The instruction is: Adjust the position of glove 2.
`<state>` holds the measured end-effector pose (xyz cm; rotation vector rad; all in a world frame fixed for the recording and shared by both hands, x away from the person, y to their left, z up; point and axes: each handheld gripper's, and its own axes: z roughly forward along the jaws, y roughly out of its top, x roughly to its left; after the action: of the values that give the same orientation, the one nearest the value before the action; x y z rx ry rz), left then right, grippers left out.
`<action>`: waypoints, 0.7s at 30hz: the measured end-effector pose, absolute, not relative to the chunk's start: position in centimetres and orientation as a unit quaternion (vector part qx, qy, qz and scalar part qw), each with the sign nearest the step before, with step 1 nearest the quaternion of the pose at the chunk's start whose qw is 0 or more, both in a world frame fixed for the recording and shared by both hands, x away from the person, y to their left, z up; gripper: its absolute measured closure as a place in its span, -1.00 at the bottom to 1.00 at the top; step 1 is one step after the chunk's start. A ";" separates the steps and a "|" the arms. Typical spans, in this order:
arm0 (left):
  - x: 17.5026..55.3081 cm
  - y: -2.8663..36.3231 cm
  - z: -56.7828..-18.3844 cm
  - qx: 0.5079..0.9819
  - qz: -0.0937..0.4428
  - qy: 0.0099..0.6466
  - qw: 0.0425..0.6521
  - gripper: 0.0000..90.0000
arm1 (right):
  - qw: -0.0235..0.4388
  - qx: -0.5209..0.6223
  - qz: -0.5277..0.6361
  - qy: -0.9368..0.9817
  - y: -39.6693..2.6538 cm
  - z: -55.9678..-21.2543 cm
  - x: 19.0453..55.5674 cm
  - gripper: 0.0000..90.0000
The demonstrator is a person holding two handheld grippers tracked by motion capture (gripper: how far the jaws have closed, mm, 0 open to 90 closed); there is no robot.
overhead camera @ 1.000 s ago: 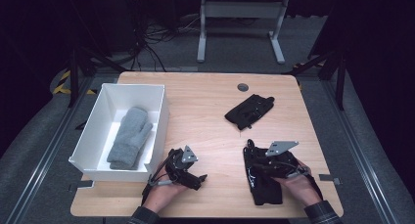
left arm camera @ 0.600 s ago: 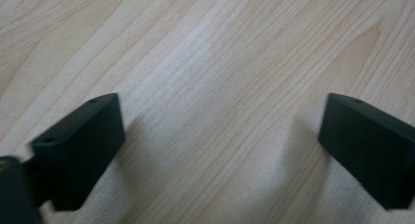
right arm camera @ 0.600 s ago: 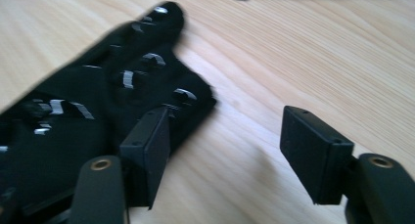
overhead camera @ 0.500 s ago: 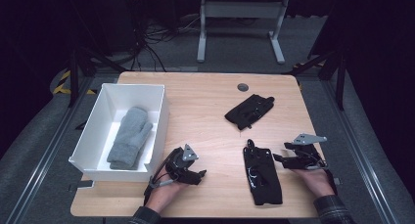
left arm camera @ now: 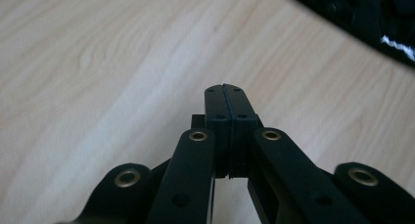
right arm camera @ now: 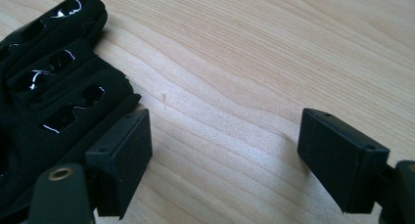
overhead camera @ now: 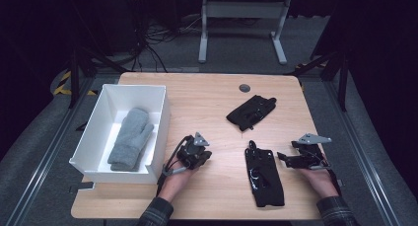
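The black glove [overhead camera: 264, 175] nearest you lies flat on the desk [overhead camera: 207, 97], fingers pointing away, between your two hands and just beside the right tool [overhead camera: 282, 157]. In the right gripper view its fingers [right arm camera: 46, 62] lie by one jaw without being between the pads. That tool's jaws have just been opening and stand wide apart over bare wood. Your left tool [overhead camera: 203, 158] has just been closing, and its pads [left arm camera: 224, 117] meet with nothing between them.

A second black glove [overhead camera: 250, 112] lies farther back, well apart. A white box [overhead camera: 96, 132] at the desk's left edge holds a grey mitten [overhead camera: 129, 137].

The desk is pale wood; the room around it is dark, with cables and a metal stand [overhead camera: 241, 23] behind.

Your forearms are cut off by the bottom edge of the high view. Both hands rest low near the desk, tools pointing roughly toward the glove.
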<state>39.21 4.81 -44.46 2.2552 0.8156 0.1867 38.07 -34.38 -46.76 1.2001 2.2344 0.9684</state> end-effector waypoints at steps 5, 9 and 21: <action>42.1 2.9 -43.4 0.872 0.067 0.311 0.371 1.00 | 0.206 0.431 0.349 0.807 -34.4 -46.8 38.1 -0.60; 44.1 1.2 -42.7 0.873 0.066 0.302 0.377 1.00 | 0.206 0.430 0.349 0.807 -34.3 -46.8 38.1 -0.61; 49.8 -4.6 -41.8 0.885 0.073 0.266 0.375 1.00 | 0.203 0.428 0.348 0.809 -34.3 -46.8 38.1 -0.63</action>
<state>49.84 -4.63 -41.78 2.2668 0.6798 0.1863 38.11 -34.30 -46.79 1.1949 2.2572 0.9709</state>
